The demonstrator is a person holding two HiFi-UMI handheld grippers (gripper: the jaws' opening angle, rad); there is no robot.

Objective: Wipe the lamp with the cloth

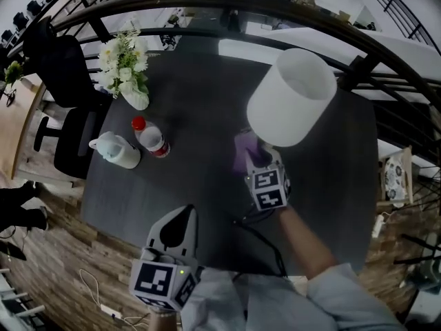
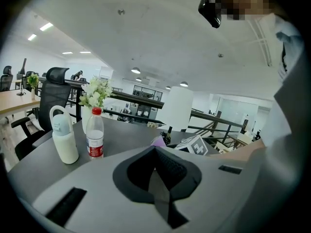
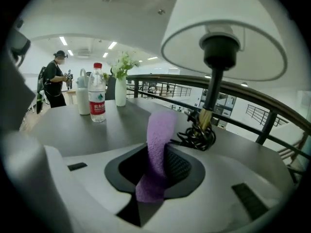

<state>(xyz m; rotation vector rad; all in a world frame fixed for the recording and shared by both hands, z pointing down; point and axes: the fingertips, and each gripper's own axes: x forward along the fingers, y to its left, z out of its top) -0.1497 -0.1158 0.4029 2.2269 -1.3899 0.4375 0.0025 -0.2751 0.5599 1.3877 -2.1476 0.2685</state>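
— Where is our cloth?
— Our right claw (image 3: 156, 168) pinches the purple cloth (image 3: 159, 142). The cloth sticks up out of it.
— And the lamp?
— The lamp (image 3: 224, 30) stands just ahead of that claw. Its white shade is above it.
— How do we wipe well?
— We think we lift the cloth to the shade and rub softly, so nothing tips. Our left claw (image 2: 155, 171) is closed and empty, well apart from the lamp.
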